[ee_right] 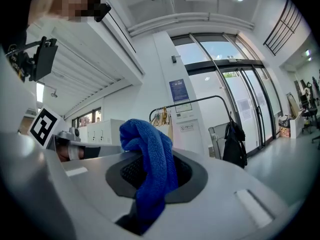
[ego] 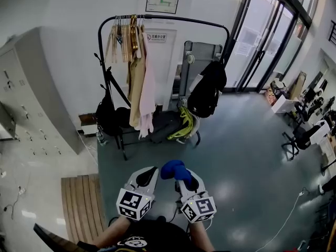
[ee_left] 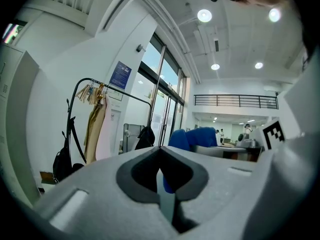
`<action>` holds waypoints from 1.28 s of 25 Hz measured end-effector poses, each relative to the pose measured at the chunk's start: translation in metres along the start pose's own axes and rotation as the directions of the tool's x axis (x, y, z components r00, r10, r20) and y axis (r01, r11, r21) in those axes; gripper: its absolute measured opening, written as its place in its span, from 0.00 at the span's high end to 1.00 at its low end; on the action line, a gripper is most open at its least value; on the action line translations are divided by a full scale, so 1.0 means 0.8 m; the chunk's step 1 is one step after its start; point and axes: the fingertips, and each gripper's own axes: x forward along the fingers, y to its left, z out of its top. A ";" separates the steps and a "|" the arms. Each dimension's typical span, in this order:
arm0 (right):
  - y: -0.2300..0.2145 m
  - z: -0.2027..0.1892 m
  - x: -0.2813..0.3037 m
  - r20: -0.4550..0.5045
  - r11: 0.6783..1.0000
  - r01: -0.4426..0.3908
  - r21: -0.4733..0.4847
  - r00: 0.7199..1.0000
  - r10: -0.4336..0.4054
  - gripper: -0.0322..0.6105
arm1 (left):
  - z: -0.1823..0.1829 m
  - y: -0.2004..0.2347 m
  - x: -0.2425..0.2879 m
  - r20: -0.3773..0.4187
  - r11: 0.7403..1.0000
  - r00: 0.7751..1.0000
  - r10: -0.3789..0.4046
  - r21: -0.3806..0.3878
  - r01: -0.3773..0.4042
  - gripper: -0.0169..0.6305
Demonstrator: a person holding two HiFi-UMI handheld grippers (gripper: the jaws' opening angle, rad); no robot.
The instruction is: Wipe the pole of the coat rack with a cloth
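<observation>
Coat rack point(ego: 168, 18), a black tubular frame with a rounded top bar, stands against the white wall across the grey floor point(ego: 236, 161), well apart from both grippers. Wooden hangers point(ego: 123, 28) crowd the left end of its bar, with beige and pale pink garments point(ego: 142, 83) hanging below them and a black bag point(ego: 107, 114) slung by the left upright. A black jacket point(ego: 207, 88) hangs at the right end, and something yellow-green point(ego: 184, 124) lies at the base. The right gripper point(ee_right: 150, 179) has its fingers pinched on a blue cloth point(ee_right: 150, 154), which bunches up above the jaws and trails down between them. The left gripper point(ee_left: 161, 179) is held just beside it, fingers pressed almost together with only a thin slit between and nothing in them. Grey lockers point(ego: 26, 104) line the left wall, glass doors point(ego: 262, 41) the right, and a slatted wooden platform point(ego: 81, 203) lies near the person's left.
</observation>
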 end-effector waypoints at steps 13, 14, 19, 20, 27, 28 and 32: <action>0.002 0.006 0.074 0.006 1.000 0.021 -0.015 1.000 -0.021 0.84 | 0.021 0.067 0.035 0.013 0.999 0.999 -0.049 0.001 0.049 0.97; -0.004 0.004 0.083 0.005 1.000 0.020 -0.009 1.000 -0.020 0.84 | 0.022 0.072 0.044 0.013 0.999 0.999 -0.050 0.002 0.050 0.97; -0.064 -0.002 0.145 -0.009 1.000 0.009 0.004 1.000 -0.008 0.84 | 0.033 0.101 0.123 0.026 0.999 0.999 -0.038 0.002 0.038 0.97; -0.080 0.003 0.157 -0.003 1.000 0.007 0.004 1.000 -0.007 0.84 | 0.036 0.105 0.145 0.031 0.999 0.999 -0.036 0.001 0.036 0.97; -0.201 0.049 0.242 0.026 0.999 -0.037 -0.015 0.999 0.038 0.84 | 0.088 0.118 0.291 0.084 0.996 0.996 -0.012 0.088 0.005 0.97; -0.214 0.052 0.255 0.023 0.998 -0.053 -0.020 0.998 0.054 0.84 | 0.094 0.123 0.308 0.090 0.996 0.996 0.002 0.092 -0.011 0.97; -0.254 0.061 0.306 0.005 0.995 -0.096 -0.029 0.995 0.096 0.84 | 0.104 0.148 0.364 0.084 0.994 0.995 0.047 0.090 -0.055 0.97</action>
